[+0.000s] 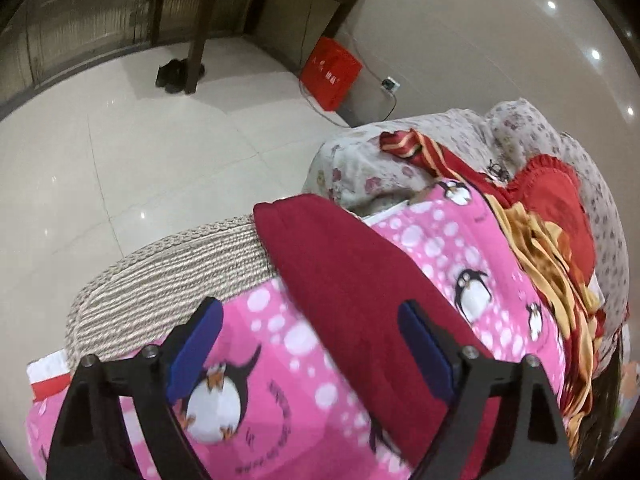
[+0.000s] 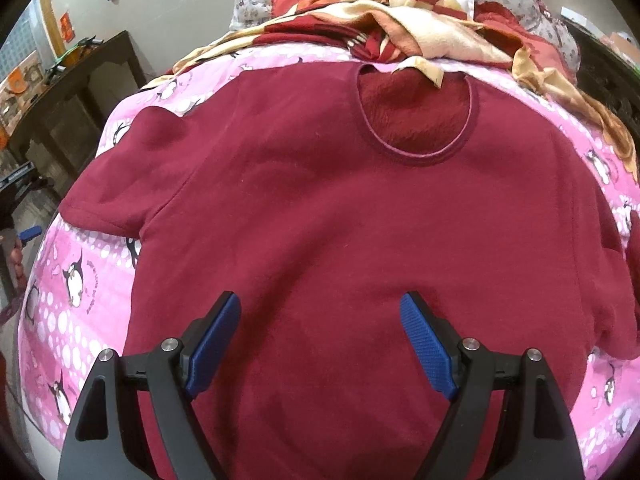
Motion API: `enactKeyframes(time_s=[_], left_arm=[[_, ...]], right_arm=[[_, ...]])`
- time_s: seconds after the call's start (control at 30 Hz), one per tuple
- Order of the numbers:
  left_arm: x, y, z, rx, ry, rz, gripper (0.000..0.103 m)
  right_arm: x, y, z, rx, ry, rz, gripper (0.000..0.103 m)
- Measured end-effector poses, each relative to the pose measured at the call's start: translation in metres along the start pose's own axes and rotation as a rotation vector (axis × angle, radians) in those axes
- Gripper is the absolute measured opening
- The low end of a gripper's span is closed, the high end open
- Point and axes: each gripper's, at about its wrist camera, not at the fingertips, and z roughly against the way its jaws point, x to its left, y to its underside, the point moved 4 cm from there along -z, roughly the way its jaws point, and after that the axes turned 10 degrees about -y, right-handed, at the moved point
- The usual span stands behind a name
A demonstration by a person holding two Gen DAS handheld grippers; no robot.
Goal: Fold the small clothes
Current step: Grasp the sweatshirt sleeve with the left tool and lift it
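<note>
Across the pink penguin blanket [image 2: 76, 280] lies the maroon shirt [image 2: 340, 220], spread flat, collar toward the red-and-cream blanket [image 2: 408, 40]. Both the right gripper [image 2: 320, 316] and left gripper [image 1: 310, 316] hover with jaws spread, empty. Best start: pinch a sleeve edge cleanly, taking only shirt fabric, then fold it inward over the shirt's middle.

A dark red fleece sweater [image 2: 340, 220] lies spread flat, front up, on a pink penguin-print blanket [image 2: 80, 280]. Its round neckline [image 2: 416, 120] points away toward the heaped bedding and shows the fuzzy inner back. One sleeve [image 1: 340, 264] stretches out straight to the side, its cuff reaching the blanket's edge. Nothing is folded yet.
</note>
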Motion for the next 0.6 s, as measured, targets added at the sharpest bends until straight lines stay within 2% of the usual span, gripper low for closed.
enactKeyframes(time_s=[0.17, 0.3, 0.37, 0.4, 0.43, 0.47, 0.5, 0.6], left_arm=[[-0.004, -0.003, -0.025, 0.051, -0.021, -0.016, 0.086], [-0.006, -0.006, -0.030, 0.024, -0.047, -0.015, 0.082], [-0.008, -0.009, -0.031, 0.010, -0.052, -0.022, 0.061], [-0.010, -0.010, -0.032, 0.016, -0.038, -0.030, 0.030], [-0.012, -0.010, -0.034, 0.032, -0.031, -0.040, 0.022], [-0.012, -0.011, -0.032, 0.028, -0.040, -0.049, 0.019], [-0.013, -0.013, -0.028, 0.014, -0.031, -0.053, 0.010], [-0.021, -0.012, -0.001, -0.042, 0.050, -0.071, 0.008]], right_arm=[[-0.001, 0.001, -0.008, 0.017, -0.019, -0.018, 0.092], [-0.001, 0.001, -0.009, 0.018, -0.023, -0.024, 0.092], [-0.003, 0.001, -0.010, 0.015, -0.026, -0.033, 0.092], [-0.004, 0.001, -0.010, 0.014, -0.027, -0.036, 0.092], [-0.005, 0.001, -0.010, 0.014, -0.029, -0.042, 0.092], [-0.005, 0.001, -0.010, 0.014, -0.030, -0.046, 0.092], [-0.006, 0.002, -0.010, 0.014, -0.030, -0.049, 0.092], [-0.008, 0.002, -0.008, 0.010, -0.028, -0.055, 0.092]])
